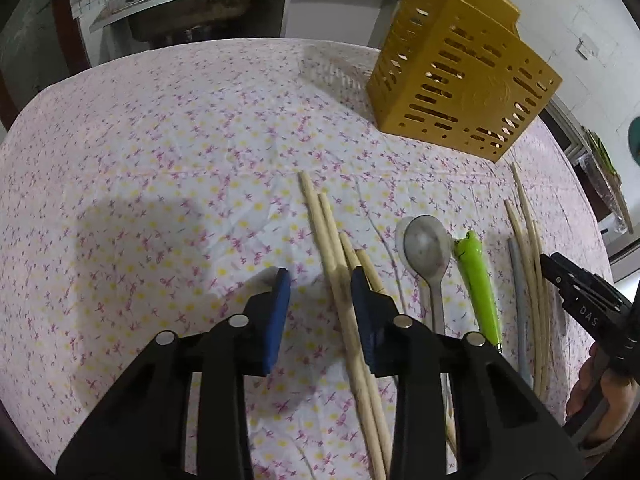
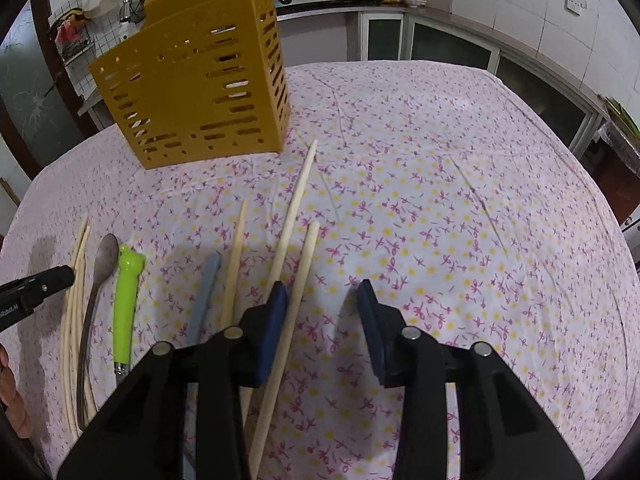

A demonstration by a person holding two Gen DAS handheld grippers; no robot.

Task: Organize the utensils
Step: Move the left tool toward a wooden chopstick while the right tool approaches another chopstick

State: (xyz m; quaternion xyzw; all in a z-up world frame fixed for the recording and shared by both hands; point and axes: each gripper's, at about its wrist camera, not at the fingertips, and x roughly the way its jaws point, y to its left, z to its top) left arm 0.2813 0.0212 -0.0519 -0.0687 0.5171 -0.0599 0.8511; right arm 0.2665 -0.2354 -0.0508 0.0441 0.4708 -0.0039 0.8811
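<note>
1. Left wrist view: the left gripper (image 1: 320, 280) sits bottom centre, pointing down at the floral tablecloth (image 1: 160, 160). Its blue pads (image 1: 278, 316) are partly apart, and two pale chopsticks (image 1: 340, 280) run through the gap. Whether the pads actually pinch them cannot be told; the sticks lie against the right pad side.
2. Same view, centre right: two more short chopstick ends (image 1: 362, 260) poke out by the right pad. Next to them lie a grey spoon (image 1: 426, 248), a green-handled utensil (image 1: 478, 280), a grey stick (image 1: 520, 300) and a thin chopstick bundle (image 1: 534, 260).
3. Upper right: the yellow slotted utensil holder (image 1: 460, 80) stands on the cloth, well apart from the gripper.
4. Right edge: the right gripper (image 1: 580, 288) and a hand are partly visible.
5. Right wrist view: the right gripper (image 2: 322, 296) is bottom centre, pads partly apart with one chopstick (image 2: 298, 280) just inside the left pad; grip cannot be told.
6. Left of it: a longer chopstick (image 2: 296, 196), another chopstick (image 2: 236, 260), the grey stick (image 2: 206, 296), the green utensil (image 2: 126, 300), the spoon (image 2: 100, 280) and the bundle (image 2: 76, 280).
7. Upper left: the holder (image 2: 192, 88). Far left: the left gripper tip (image 2: 36, 284).
</note>
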